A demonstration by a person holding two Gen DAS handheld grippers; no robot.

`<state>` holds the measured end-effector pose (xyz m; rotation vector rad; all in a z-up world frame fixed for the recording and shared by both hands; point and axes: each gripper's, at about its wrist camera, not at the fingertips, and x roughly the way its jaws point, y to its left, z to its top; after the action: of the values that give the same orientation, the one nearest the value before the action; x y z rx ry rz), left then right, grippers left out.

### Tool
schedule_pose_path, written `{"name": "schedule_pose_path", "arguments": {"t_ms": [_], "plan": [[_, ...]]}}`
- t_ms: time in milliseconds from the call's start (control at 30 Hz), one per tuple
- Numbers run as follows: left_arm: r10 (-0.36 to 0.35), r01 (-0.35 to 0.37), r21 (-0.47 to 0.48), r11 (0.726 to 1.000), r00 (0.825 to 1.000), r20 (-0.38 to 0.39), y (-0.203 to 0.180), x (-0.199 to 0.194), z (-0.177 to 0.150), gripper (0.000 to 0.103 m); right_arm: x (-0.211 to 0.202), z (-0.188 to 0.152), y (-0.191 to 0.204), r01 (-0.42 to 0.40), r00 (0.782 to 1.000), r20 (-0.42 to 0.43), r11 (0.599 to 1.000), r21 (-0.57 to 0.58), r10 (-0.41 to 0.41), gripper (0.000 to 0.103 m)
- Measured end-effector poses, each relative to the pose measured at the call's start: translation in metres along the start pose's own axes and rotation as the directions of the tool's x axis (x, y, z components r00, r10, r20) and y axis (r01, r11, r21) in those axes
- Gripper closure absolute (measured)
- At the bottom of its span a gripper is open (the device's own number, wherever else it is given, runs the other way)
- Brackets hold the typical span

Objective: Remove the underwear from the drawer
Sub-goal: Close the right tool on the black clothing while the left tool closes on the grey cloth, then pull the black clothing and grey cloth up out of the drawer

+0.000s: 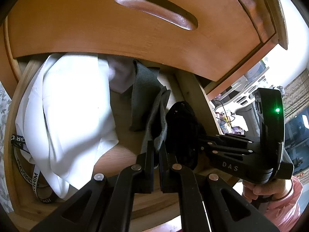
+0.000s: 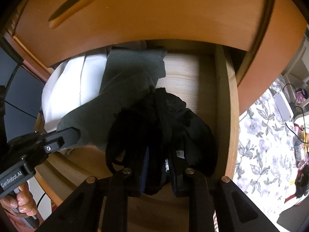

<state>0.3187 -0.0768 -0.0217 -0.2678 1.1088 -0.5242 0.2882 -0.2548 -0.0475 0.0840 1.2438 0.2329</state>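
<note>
Risk, as I judged it, was tangling: my left gripper [image 1: 156, 147] pinched the grey garment [image 1: 146, 94], my right gripper [image 2: 157, 162] clamped the black underwear [image 2: 166, 121] inside the wooden drawer [image 2: 230, 104], and both fabrics overlapped.

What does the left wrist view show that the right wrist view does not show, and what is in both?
Only the left wrist view shows a lanyard with white letters beside the white garment, a pink sleeve, and the left gripper shut on the grey cloth.

Only the right wrist view shows a floral fabric outside the drawer and the right gripper closed around the black underwear.

Both show the open wooden drawer, white garment, grey cloth and black underwear.
</note>
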Motion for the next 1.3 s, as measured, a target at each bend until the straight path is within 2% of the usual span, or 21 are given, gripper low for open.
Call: {"name": "schedule_pose_path", "arguments": {"t_ms": [33, 67, 133, 400, 567, 833, 933, 1033, 1100, 1167, 1200, 1233, 1300], "plan": [[-0.001, 0.001, 0.000, 1.000, 1.000, 0.000, 0.000, 0.000, 0.000, 0.100, 0.000, 0.000, 0.001, 0.003, 1.000, 0.003, 1.000, -0.002, -0.003, 0.094], [-0.001, 0.001, -0.001, 1.000, 1.000, -0.001, 0.000, 0.000, 0.000, 0.100, 0.000, -0.001, 0.001, 0.000, 1.000, 0.009, 1.000, -0.003, 0.000, 0.098], [0.000, 0.000, -0.005, 1.000, 1.000, 0.000, 0.000, -0.001, -0.001, 0.100, -0.002, 0.000, 0.002, 0.001, 1.000, 0.026, 1.000, 0.000, -0.001, 0.100], [-0.014, 0.014, -0.015, 1.000, 1.000, 0.022, -0.003, -0.011, -0.003, 0.100, -0.039, -0.019, -0.002, -0.060, 0.988, 0.143, 0.997, 0.048, 0.052, 0.100], [-0.025, 0.026, -0.019, 0.999, 0.998, 0.061, -0.010, -0.029, -0.003, 0.100, -0.074, -0.033, 0.001, -0.122, 0.965, 0.241, 0.990, 0.076, 0.100, 0.100], [-0.025, 0.025, 0.001, 1.000, 0.993, 0.115, -0.025, -0.061, -0.007, 0.102, -0.116, -0.054, 0.004, -0.180, 0.932, 0.335, 0.979, 0.092, 0.140, 0.100], [0.018, -0.017, -0.007, 1.000, 0.995, 0.095, -0.022, -0.060, -0.005, 0.102, -0.121, -0.060, 0.004, -0.185, 0.930, 0.338, 0.978, 0.096, 0.143, 0.100], [0.072, -0.072, -0.005, 0.997, 0.996, 0.044, -0.013, -0.046, 0.007, 0.101, -0.123, -0.062, 0.005, -0.181, 0.932, 0.335, 0.978, 0.102, 0.137, 0.100], [0.094, -0.094, -0.012, 0.995, 0.995, 0.010, -0.004, -0.037, 0.016, 0.095, -0.125, -0.064, 0.003, -0.178, 0.932, 0.337, 0.978, 0.108, 0.132, 0.100], [0.136, -0.136, -0.022, 0.990, 0.991, -0.018, 0.005, -0.028, 0.025, 0.073, -0.127, -0.064, 0.001, -0.181, 0.930, 0.342, 0.978, 0.107, 0.135, 0.100], [0.168, -0.168, -0.018, 0.986, 0.986, -0.026, 0.010, -0.024, 0.029, 0.056, -0.127, -0.063, -0.001, -0.177, 0.931, 0.342, 0.978, 0.109, 0.130, 0.100], [0.186, -0.186, -0.010, 0.983, 0.982, -0.029, 0.012, -0.020, 0.033, 0.052, -0.126, -0.062, -0.002, -0.176, 0.931, 0.342, 0.978, 0.110, 0.129, 0.100], [0.198, -0.199, -0.012, 0.980, 0.978, -0.066, 0.020, -0.009, 0.040, 0.052, -0.124, -0.060, -0.004, -0.175, 0.931, 0.341, 0.978, 0.109, 0.129, 0.100]]}}
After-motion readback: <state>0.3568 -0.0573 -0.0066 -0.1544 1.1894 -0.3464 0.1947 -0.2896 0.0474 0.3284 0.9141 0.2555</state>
